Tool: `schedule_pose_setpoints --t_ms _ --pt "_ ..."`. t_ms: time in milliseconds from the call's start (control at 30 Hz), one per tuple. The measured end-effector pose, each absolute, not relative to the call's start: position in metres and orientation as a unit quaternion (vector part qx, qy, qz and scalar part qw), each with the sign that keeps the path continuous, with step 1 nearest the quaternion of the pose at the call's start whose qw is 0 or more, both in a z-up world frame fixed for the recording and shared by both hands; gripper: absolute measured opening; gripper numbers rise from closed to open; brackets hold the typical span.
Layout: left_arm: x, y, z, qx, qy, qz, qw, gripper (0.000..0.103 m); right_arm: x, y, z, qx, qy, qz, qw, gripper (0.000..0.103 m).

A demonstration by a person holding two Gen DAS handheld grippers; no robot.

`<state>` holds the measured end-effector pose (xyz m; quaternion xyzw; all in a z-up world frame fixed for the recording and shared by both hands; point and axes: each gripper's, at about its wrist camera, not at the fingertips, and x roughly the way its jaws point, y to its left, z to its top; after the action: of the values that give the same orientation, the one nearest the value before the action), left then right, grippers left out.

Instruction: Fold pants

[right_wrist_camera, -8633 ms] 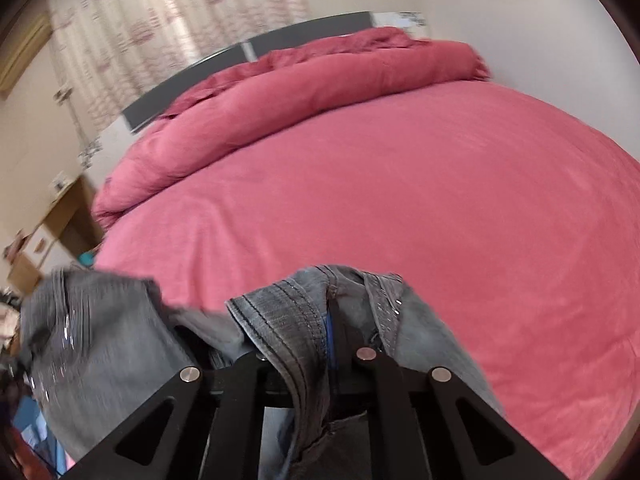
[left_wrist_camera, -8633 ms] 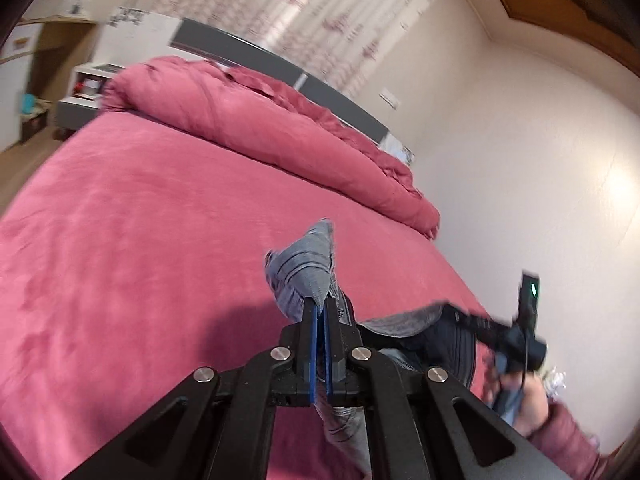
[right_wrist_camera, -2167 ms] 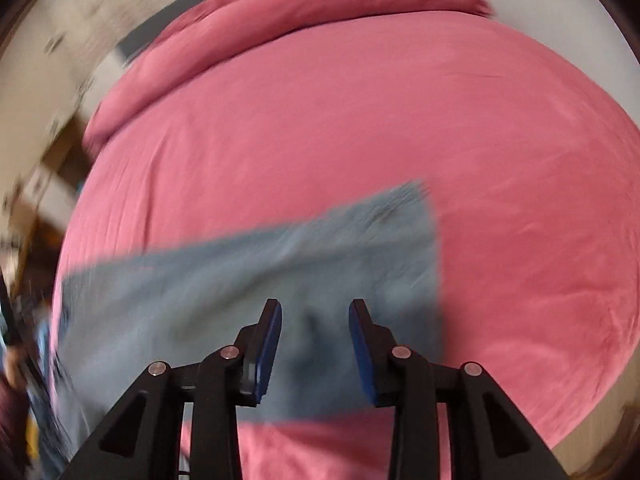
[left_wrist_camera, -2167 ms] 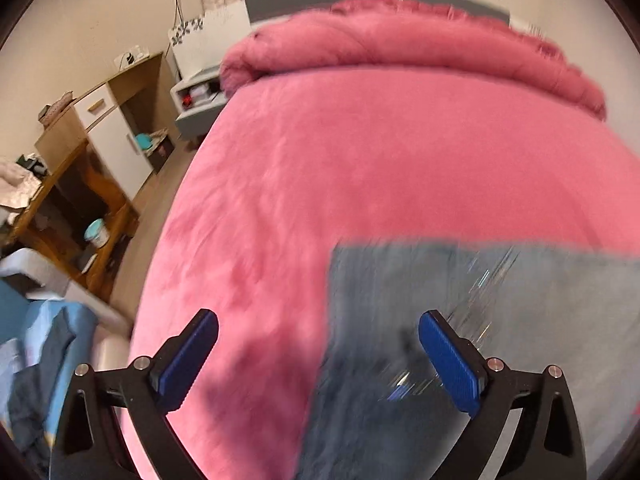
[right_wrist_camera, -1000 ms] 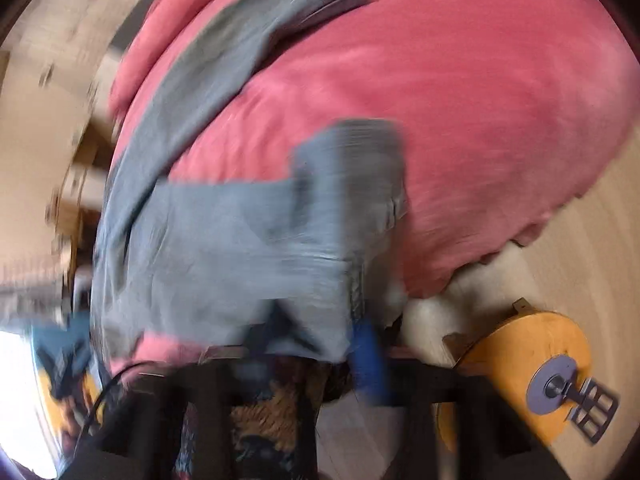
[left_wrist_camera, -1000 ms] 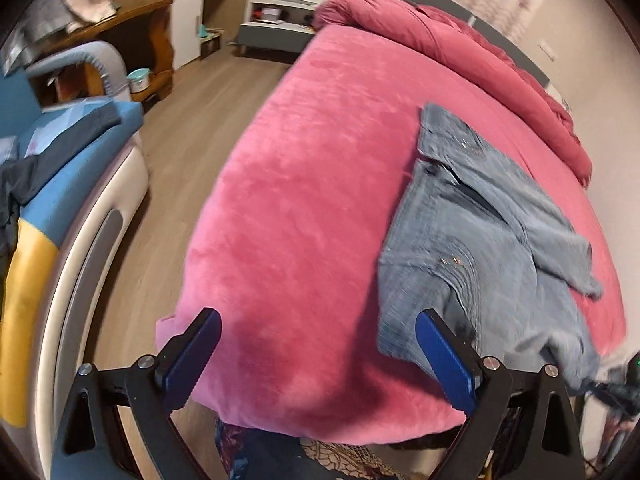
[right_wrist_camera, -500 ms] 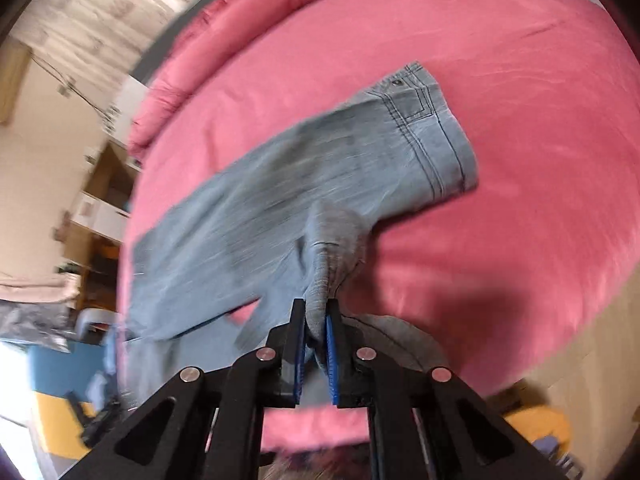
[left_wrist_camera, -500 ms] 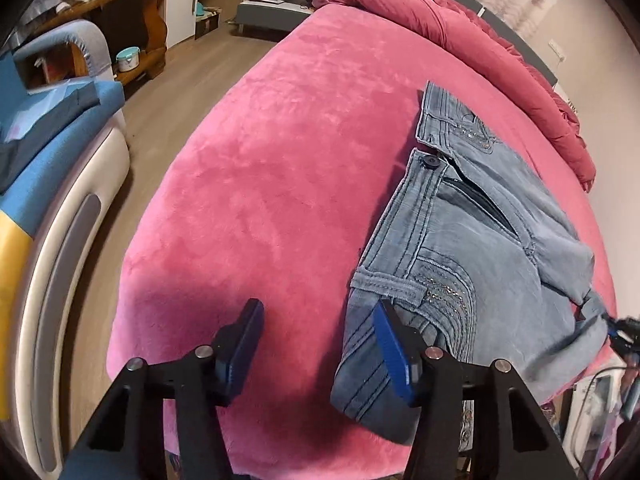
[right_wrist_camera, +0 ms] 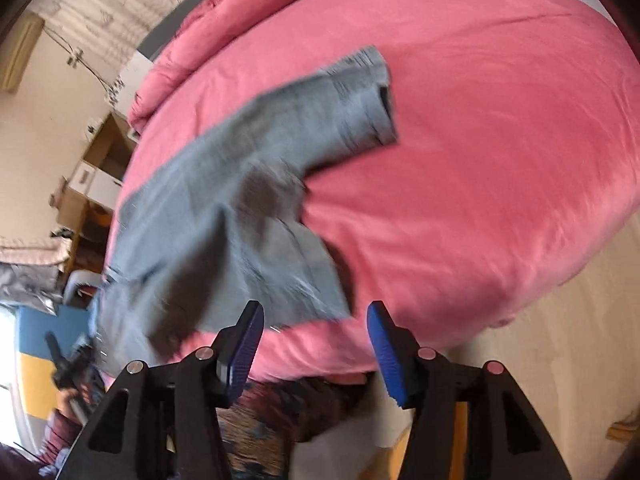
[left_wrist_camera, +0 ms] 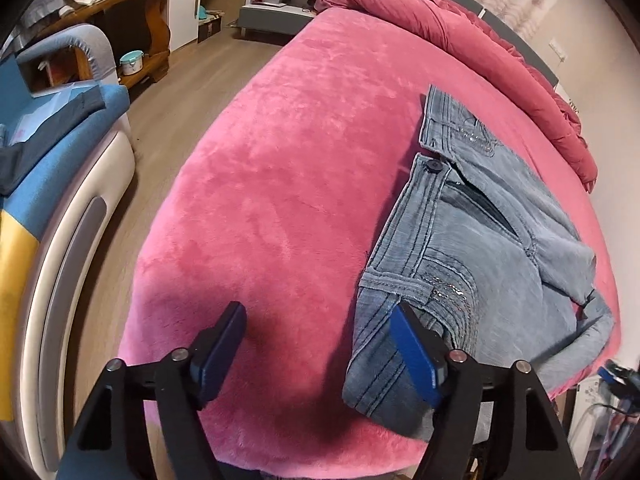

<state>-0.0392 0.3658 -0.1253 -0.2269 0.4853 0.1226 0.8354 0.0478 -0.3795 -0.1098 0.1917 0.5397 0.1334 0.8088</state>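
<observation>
Light-blue jeans lie on the pink bed, waistband nearest me and fly open. My left gripper hovers at the waistband's near corner with its jaws opening. Its right finger is over the denim, its left finger over bare blanket, and neither pad presses the cloth. In the right wrist view the jeans look blurred: one leg stretches away and the other ends just beyond my right gripper. That gripper's jaws are opening with nothing between them.
A rolled pink duvet lies along the head of the bed. Left of the bed are wooden floor, a blue and white sofa, a wooden desk and a low nightstand. The bed's near edge is right under both grippers.
My right gripper was shut on a fold of denim half a second ago; it has let go, opened and drawn back. My left gripper's jaws narrowed, then spread again.
</observation>
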Motion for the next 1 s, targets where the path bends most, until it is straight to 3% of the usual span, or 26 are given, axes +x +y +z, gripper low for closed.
schedule_pose_setpoints --t_ms 200,233,267,333,433,667,733,767,800,900,1000 --pt "-0.056 0.368 -0.109 -0.208 0.480 0.118 0.844 0.082 0.069 -0.355 -0.121 0.161 0.541 0.168 0.808 0.052" --pt "-0.057 0.367 -0.108 -0.206 0.480 0.113 0.845 0.082 0.070 -0.350 -0.122 0.148 0.548 0.173 0.805 0.030" --pt "-0.060 0.367 -0.107 -0.205 0.480 0.109 0.846 0.082 0.069 -0.342 -0.121 0.131 0.555 0.182 0.801 0.019" --pt "-0.067 0.368 -0.108 -0.208 0.486 0.100 0.843 0.082 0.064 -0.331 -0.119 0.105 0.566 0.187 0.796 0.014" --pt "-0.075 0.369 -0.117 -0.230 0.494 0.083 0.834 0.082 0.045 -0.322 -0.109 0.087 0.570 0.184 0.796 0.007" --pt "-0.070 0.343 -0.128 -0.305 0.488 -0.010 0.818 0.080 0.008 -0.328 -0.069 0.123 0.552 0.171 0.807 0.006" --pt "-0.062 0.335 -0.134 -0.302 0.490 -0.014 0.817 0.061 -0.002 -0.330 -0.051 0.137 0.540 0.169 0.813 0.005" --pt "-0.057 0.331 -0.137 -0.298 0.492 -0.016 0.818 0.043 -0.007 -0.331 -0.040 0.136 0.532 0.167 0.819 0.005" --pt "-0.053 0.326 -0.139 -0.285 0.494 -0.011 0.821 0.034 -0.009 -0.328 -0.032 0.134 0.528 0.164 0.822 0.005" --pt "-0.052 0.326 -0.130 -0.291 0.468 -0.021 0.834 0.021 -0.019 -0.329 -0.009 0.133 0.508 0.159 0.836 0.005" --pt "-0.060 0.338 -0.100 -0.312 0.423 -0.027 0.851 0.015 -0.028 -0.334 0.014 0.134 0.491 0.153 0.847 0.004"
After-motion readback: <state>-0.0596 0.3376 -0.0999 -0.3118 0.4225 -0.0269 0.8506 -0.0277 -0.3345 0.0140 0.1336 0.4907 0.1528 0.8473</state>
